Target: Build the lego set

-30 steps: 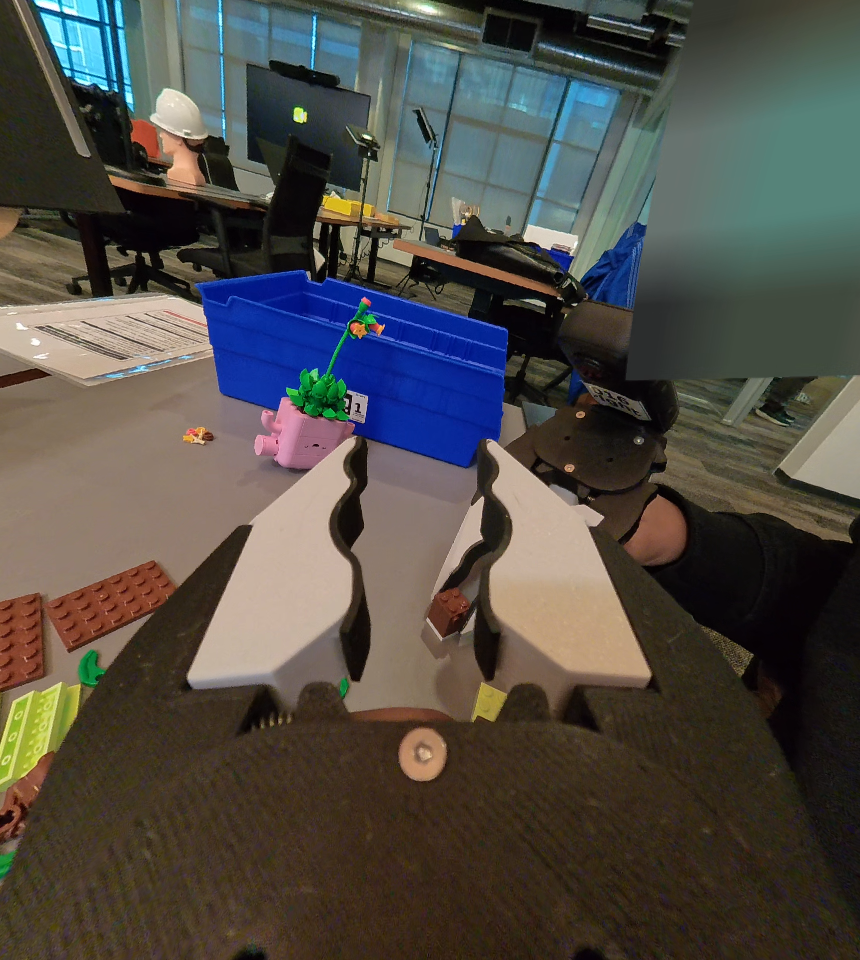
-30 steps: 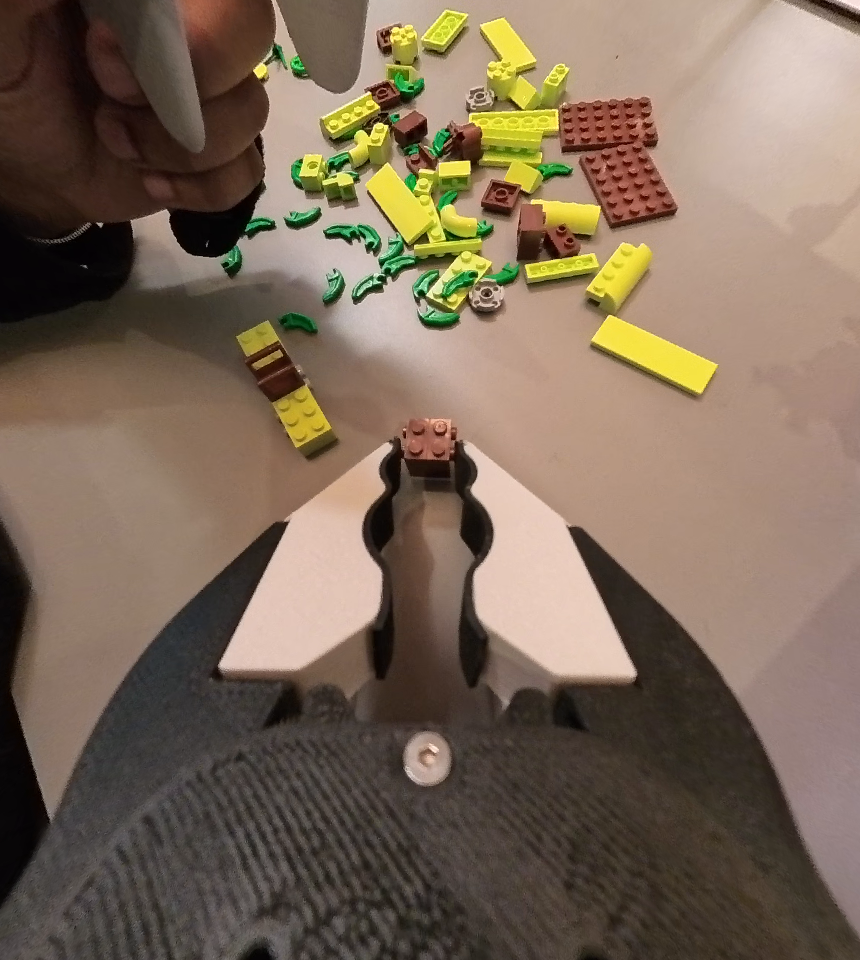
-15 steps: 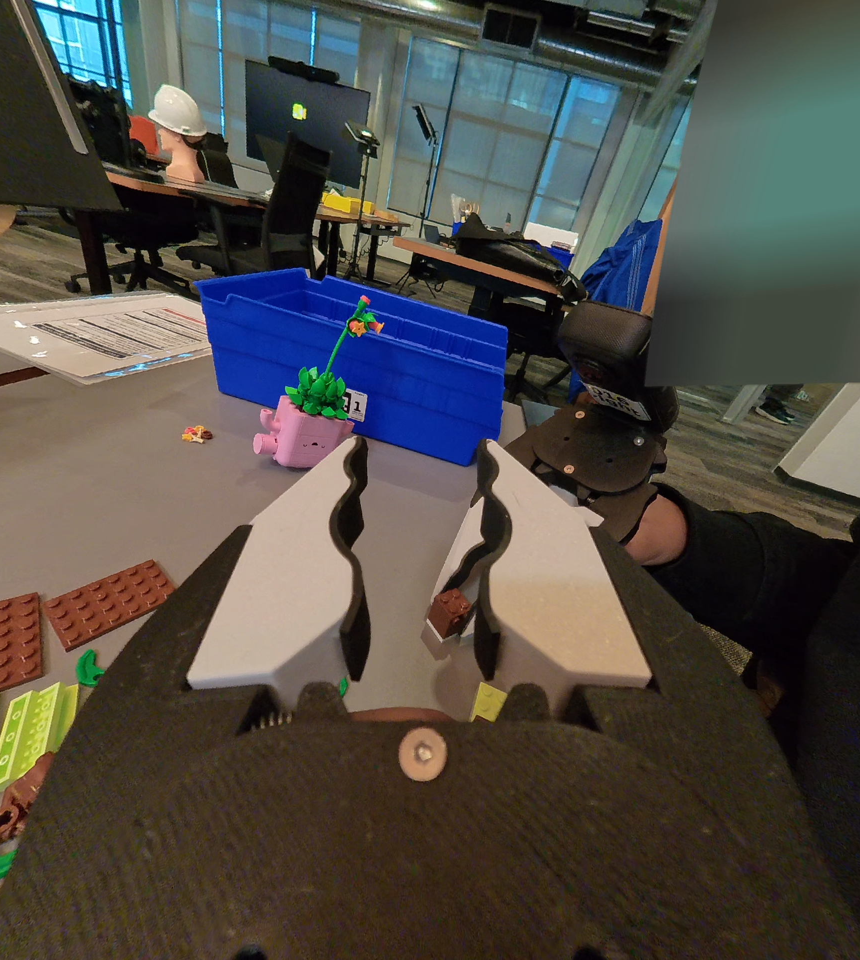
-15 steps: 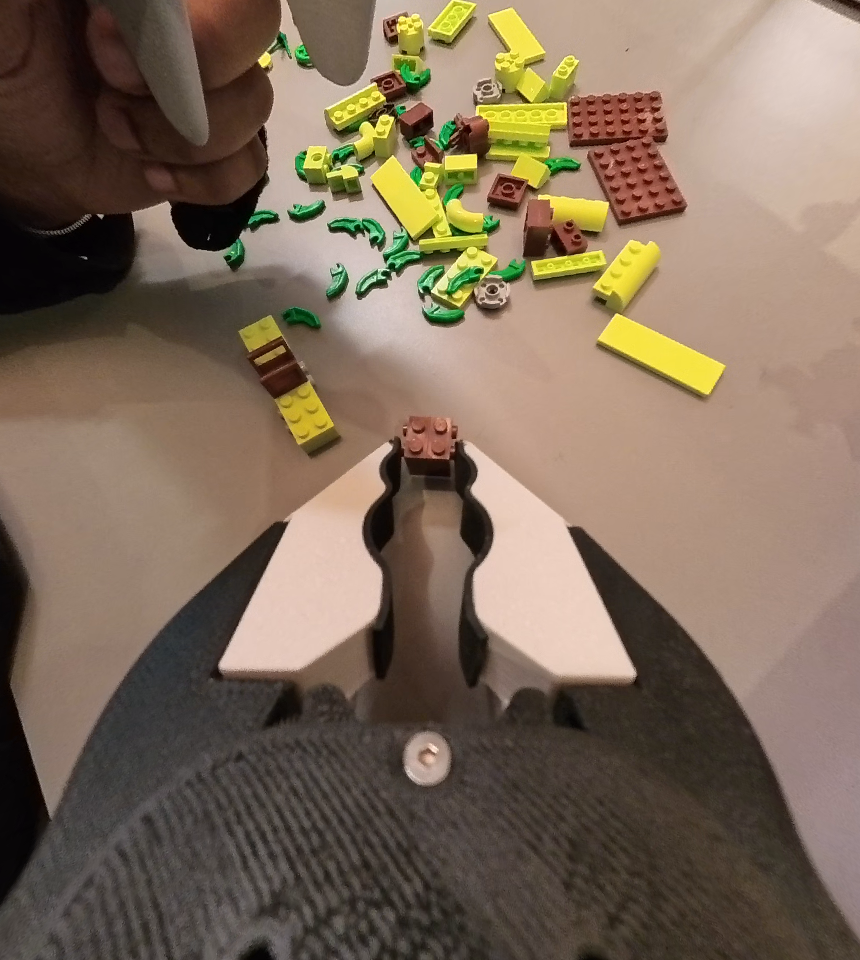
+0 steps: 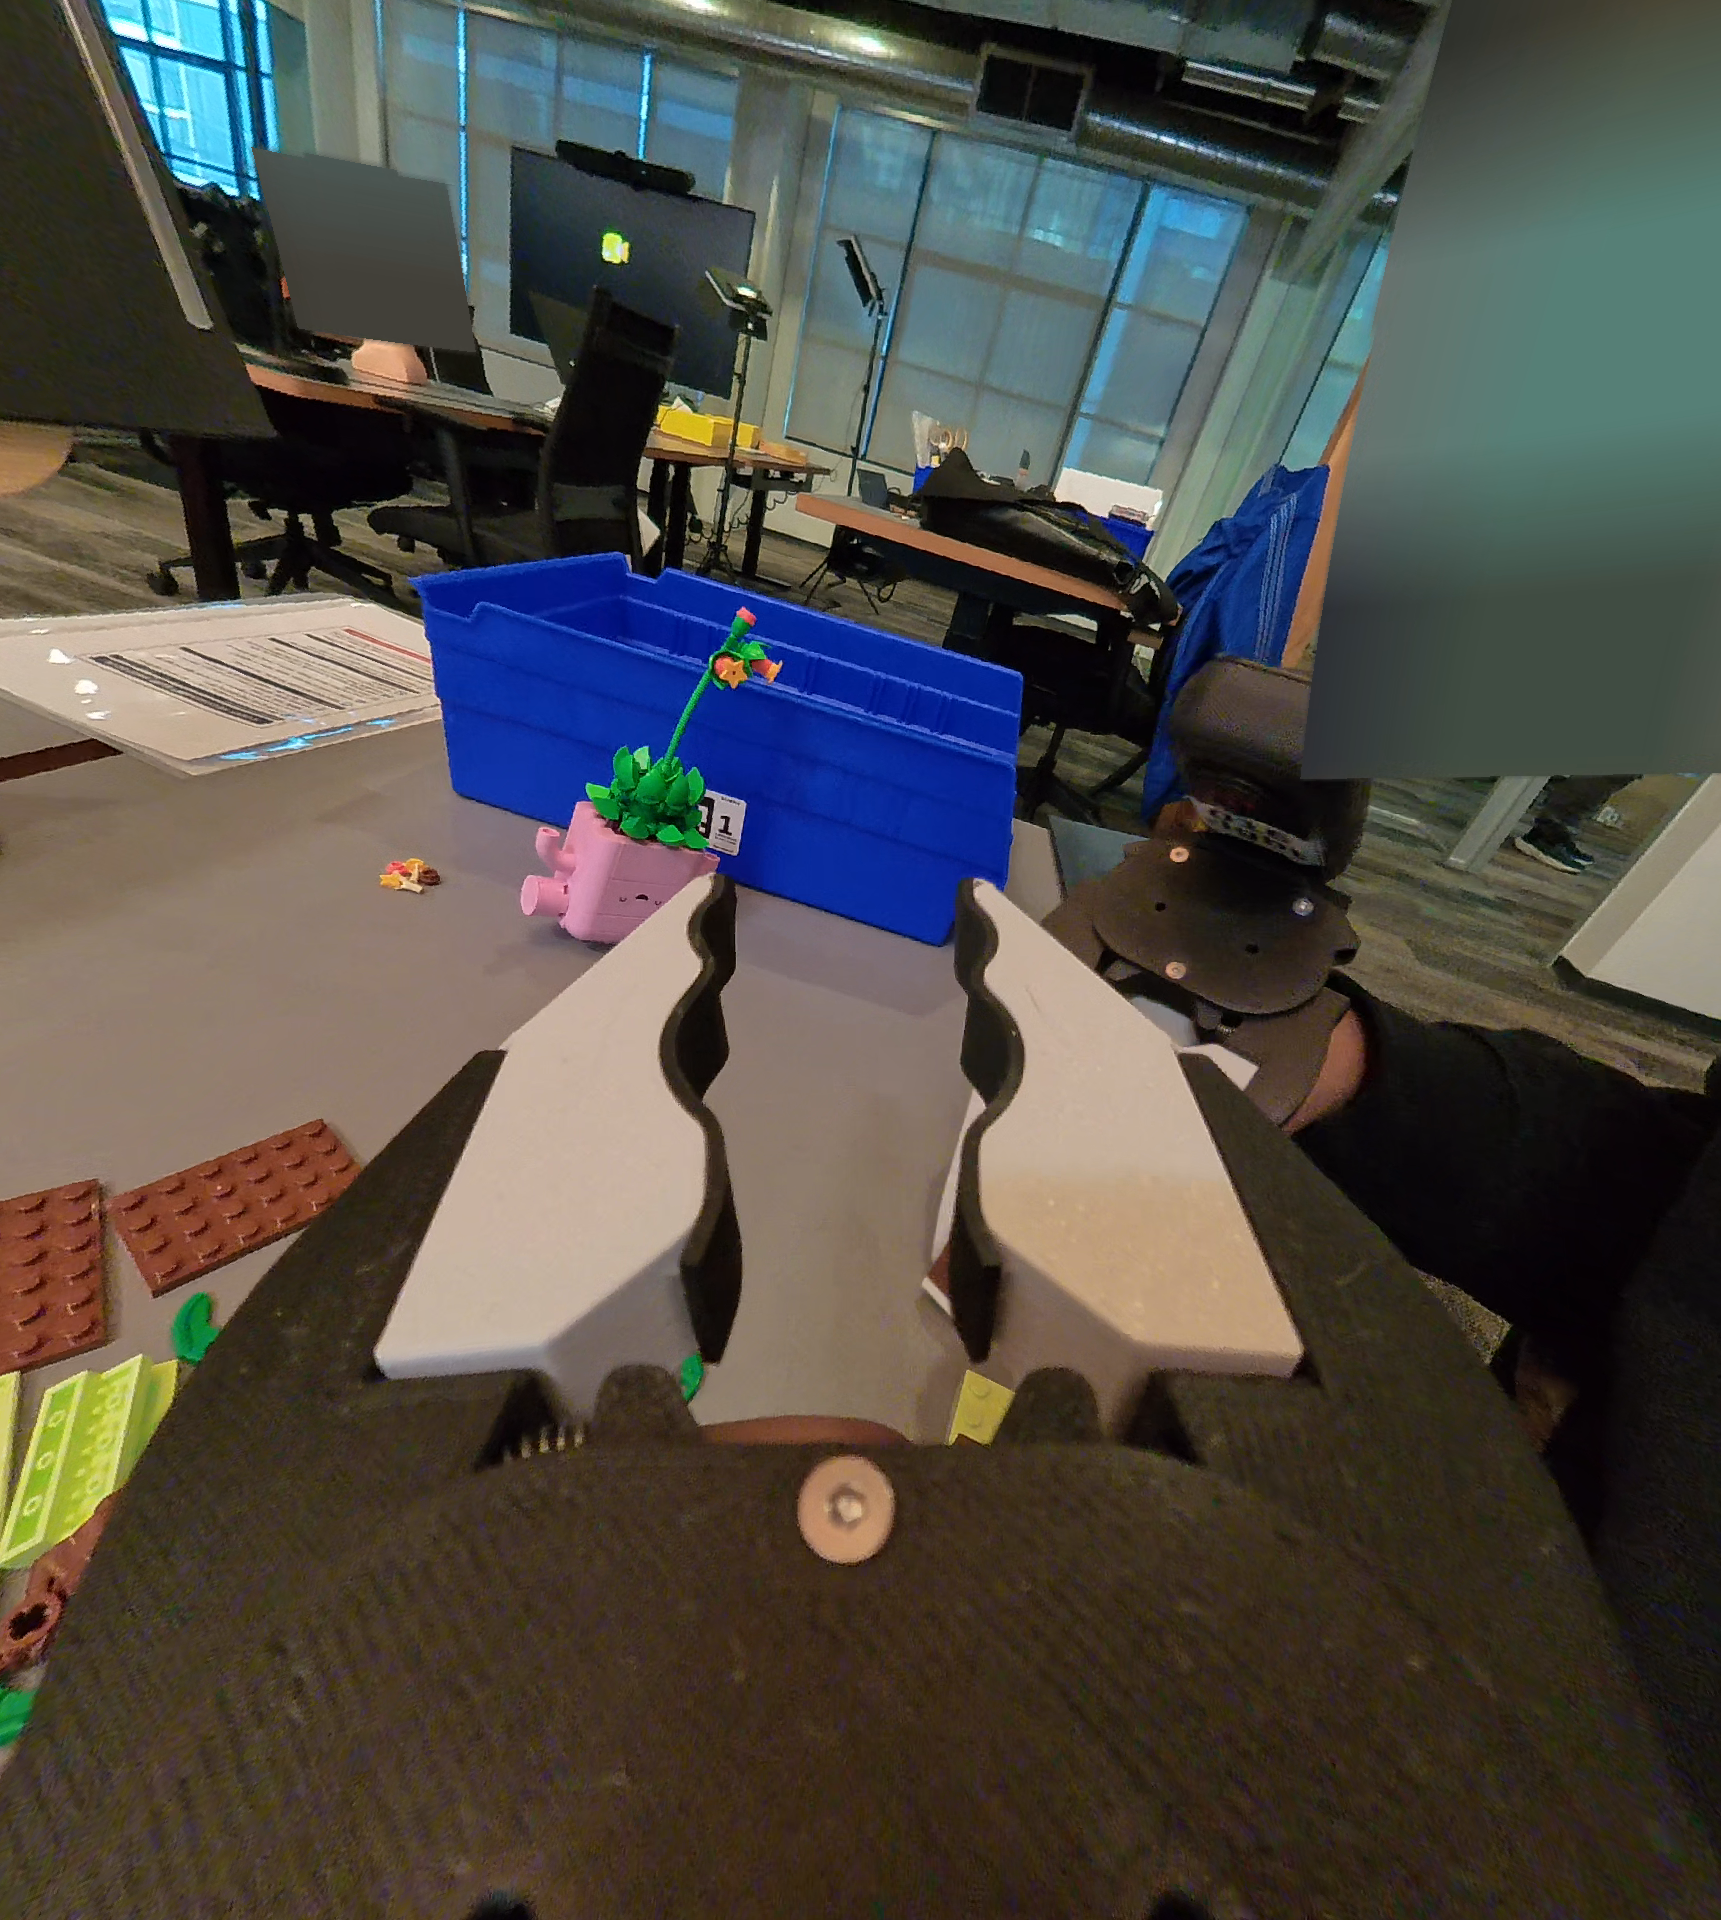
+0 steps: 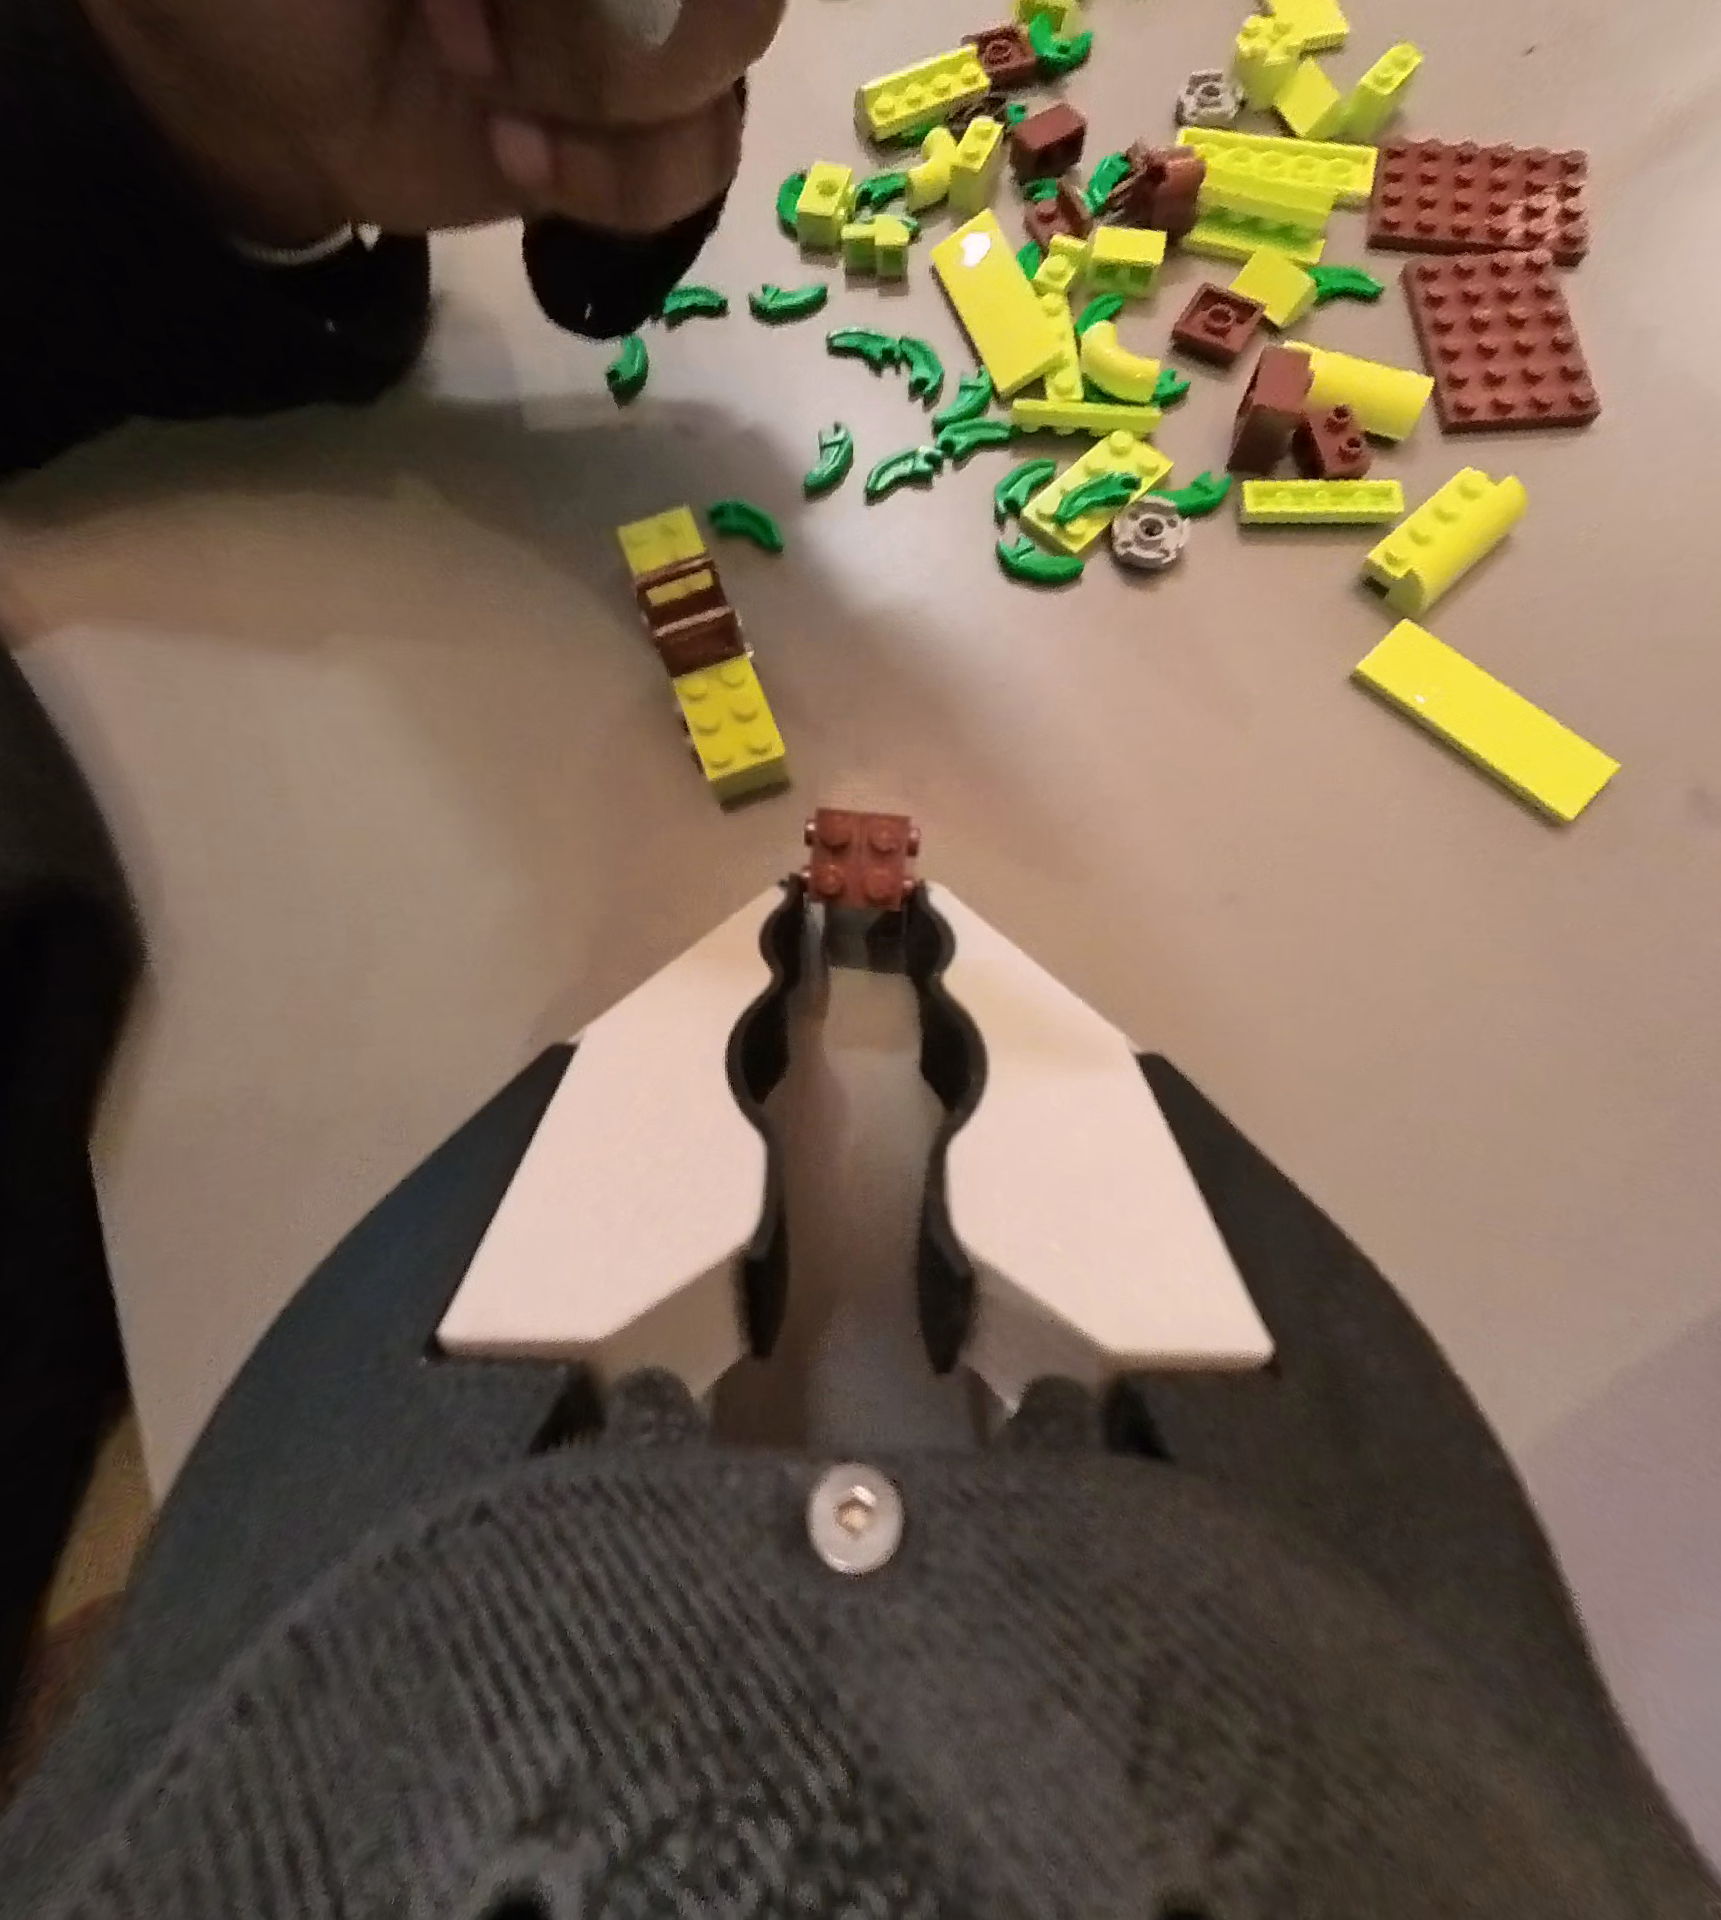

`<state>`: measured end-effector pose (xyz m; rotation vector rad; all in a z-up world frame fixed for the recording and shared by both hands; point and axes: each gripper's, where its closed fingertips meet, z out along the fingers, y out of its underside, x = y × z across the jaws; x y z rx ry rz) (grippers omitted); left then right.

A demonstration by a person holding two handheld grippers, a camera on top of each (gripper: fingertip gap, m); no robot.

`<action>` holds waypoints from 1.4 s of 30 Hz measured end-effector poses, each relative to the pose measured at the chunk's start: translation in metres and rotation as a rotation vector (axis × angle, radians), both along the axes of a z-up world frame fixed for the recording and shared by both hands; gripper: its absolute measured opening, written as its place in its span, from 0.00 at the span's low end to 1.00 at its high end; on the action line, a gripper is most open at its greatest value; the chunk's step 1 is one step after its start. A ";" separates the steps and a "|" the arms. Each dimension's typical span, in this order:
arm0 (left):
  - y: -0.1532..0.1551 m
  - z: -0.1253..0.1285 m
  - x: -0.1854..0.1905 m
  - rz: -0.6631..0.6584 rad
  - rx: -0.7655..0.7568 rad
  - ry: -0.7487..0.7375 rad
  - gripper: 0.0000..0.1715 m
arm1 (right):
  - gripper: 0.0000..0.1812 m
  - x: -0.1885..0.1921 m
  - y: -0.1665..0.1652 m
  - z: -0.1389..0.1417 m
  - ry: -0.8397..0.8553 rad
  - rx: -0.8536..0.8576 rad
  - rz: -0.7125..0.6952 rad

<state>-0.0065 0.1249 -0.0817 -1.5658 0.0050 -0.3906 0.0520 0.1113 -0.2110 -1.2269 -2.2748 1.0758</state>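
1. Right wrist view: right claw (image 6: 861, 883) pinched shut on a small brown brick (image 6: 862, 855) at the very tips, four studs showing toward the camera, brick held above the grey surface (image 6: 1251, 987).
2. Just ahead and slightly left of the held brick: a yellow-and-brown sub-assembly (image 6: 702, 655) lying flat, long axis running away from the claw and leaning left. Likely the mating target; a short forward-left reach from the right claw, so right is the nearer one.
3. Left wrist view: left claw (image 5: 843, 899) spread moderately wide, nothing between the jaws, raised over the surface and pointed at the blue bin (image 5: 731, 727).
4. Hand on the left claw's handle (image 6: 482, 94) at top left of the right wrist view, near the loose pile.
5. Counts: one held brown brick; one sub-assembly; two brown studded plates (image 6: 1490, 270) at far right of the pile; one flat yellow tile (image 6: 1484, 722) lying apart to the right; two grey round pieces, one at (image 6: 1150, 535); green leaf pieces (image 6: 840, 457) roughly twenty, overlapped, so exact count unsure.
6. One finished pink pot with a green plant (image 5: 627, 862) standing just in front of the bin; a few tiny loose flower bits (image 5: 409, 876) left of it.
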 end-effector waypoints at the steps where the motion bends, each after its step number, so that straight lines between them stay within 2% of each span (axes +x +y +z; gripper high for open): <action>1: 0.000 0.001 0.000 0.000 0.001 0.000 0.23 | 0.10 0.002 0.001 0.000 0.008 0.015 0.010; 8: 0.001 -0.002 0.001 -0.002 -0.008 0.007 0.23 | 0.10 0.005 0.011 0.000 0.021 0.033 0.006; 26: -0.003 -0.001 -0.009 0.030 -0.009 0.016 0.23 | 0.12 0.009 0.009 0.000 0.028 0.042 0.028; 28: -0.007 -0.001 -0.020 0.074 -0.027 0.076 0.23 | 0.12 0.009 0.011 -0.001 0.024 0.040 0.022; 32: -0.037 0.003 -0.068 0.313 -0.089 0.292 0.23 | 0.11 0.009 0.017 -0.001 0.027 0.044 0.002; 36: -0.072 -0.014 -0.100 0.384 -0.188 0.237 0.13 | 0.10 0.008 0.022 -0.001 0.019 0.035 -0.018; 39: -0.098 -0.026 -0.132 0.507 -0.257 0.221 0.13 | 0.10 0.008 0.022 -0.001 0.020 0.037 -0.020; 42: -0.124 -0.022 -0.155 0.605 -0.241 0.206 0.14 | 0.10 0.008 0.022 -0.001 0.019 0.034 -0.017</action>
